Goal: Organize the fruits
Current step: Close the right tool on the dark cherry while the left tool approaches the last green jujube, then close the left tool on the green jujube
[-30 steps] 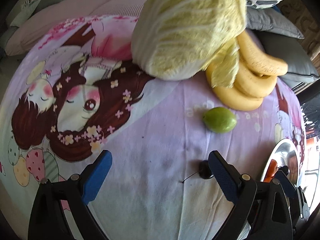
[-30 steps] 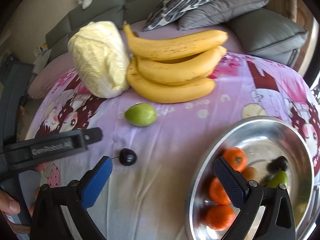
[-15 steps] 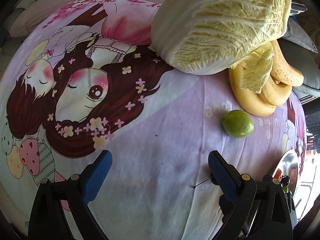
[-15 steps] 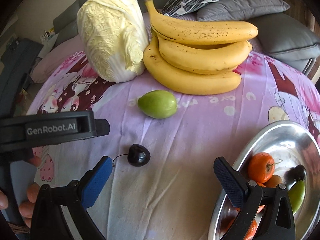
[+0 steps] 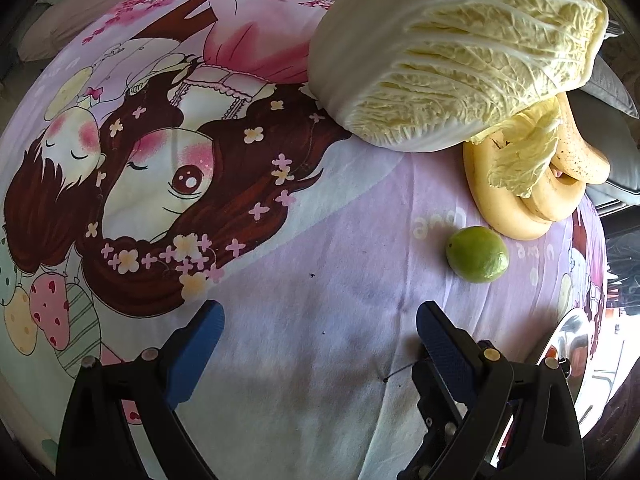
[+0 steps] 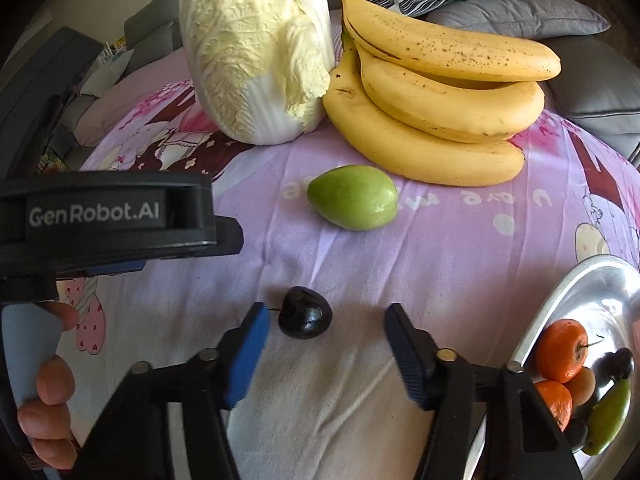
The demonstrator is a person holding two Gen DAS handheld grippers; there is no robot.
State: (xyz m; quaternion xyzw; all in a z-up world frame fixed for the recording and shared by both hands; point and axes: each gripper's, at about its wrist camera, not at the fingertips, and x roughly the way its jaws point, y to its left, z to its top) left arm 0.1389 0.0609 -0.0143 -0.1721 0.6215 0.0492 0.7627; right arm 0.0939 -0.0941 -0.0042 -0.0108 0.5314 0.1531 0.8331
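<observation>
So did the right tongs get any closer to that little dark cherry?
Yes. The right tongs came down toward the cherry, which stayed put below the green fruit. The cherry now sits between the closing tips, not yet pinched.

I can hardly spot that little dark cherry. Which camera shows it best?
The right wrist view: the cherry lies whole on the cloth between the closing jaws, untouched. In the left wrist view a gripper finger hides it; only its thin stem shows.
</observation>
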